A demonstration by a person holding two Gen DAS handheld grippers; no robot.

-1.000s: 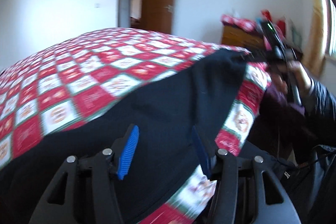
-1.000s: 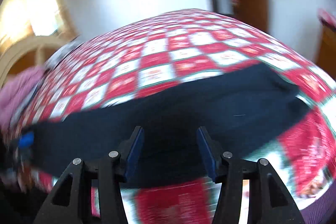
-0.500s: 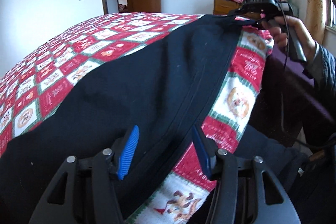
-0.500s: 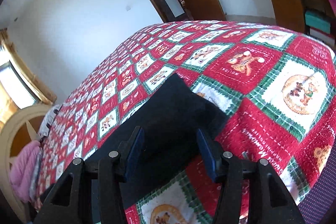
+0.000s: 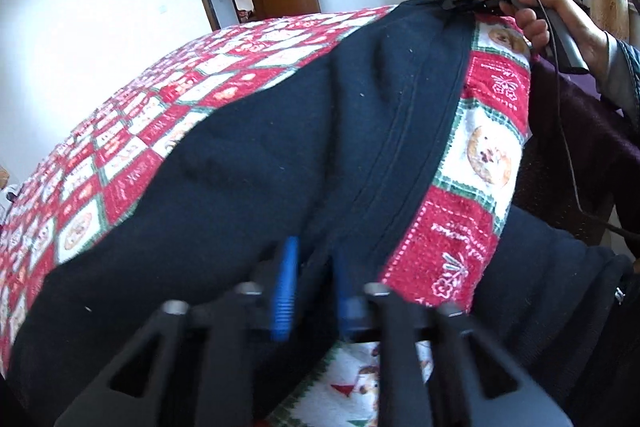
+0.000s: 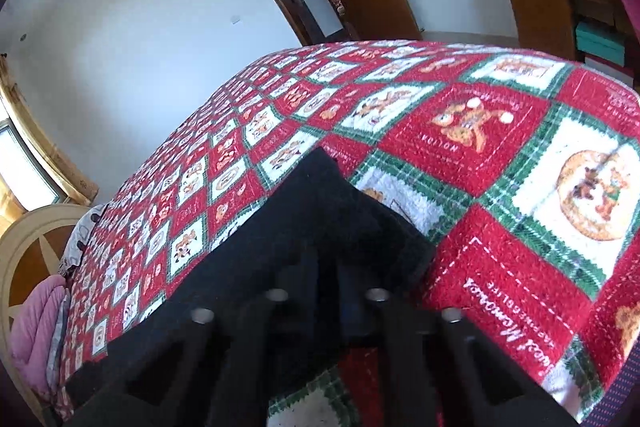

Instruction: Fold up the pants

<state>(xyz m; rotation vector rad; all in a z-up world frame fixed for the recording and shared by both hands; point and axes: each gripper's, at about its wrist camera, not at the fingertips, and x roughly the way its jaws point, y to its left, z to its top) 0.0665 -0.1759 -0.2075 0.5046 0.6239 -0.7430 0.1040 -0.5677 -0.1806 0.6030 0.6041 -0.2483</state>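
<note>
Two grippers clamped on dark pants point(image 5: 280, 131) spread across the quilted bed point(image 6: 500, 155). Left gripper point(image 5: 310, 287) just closed, pinching the near pants edge; right gripper point(image 6: 328, 291) just closed, nipping the far corner.

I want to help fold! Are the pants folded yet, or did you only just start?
Only just started. The dark pants lie spread flat along the edge of the red patchwork blanket, with no fold in them that I can see. The left hand-held gripper has just closed on the near end, and the right hand-held gripper has just closed on the far end. All the folding is left.
</note>
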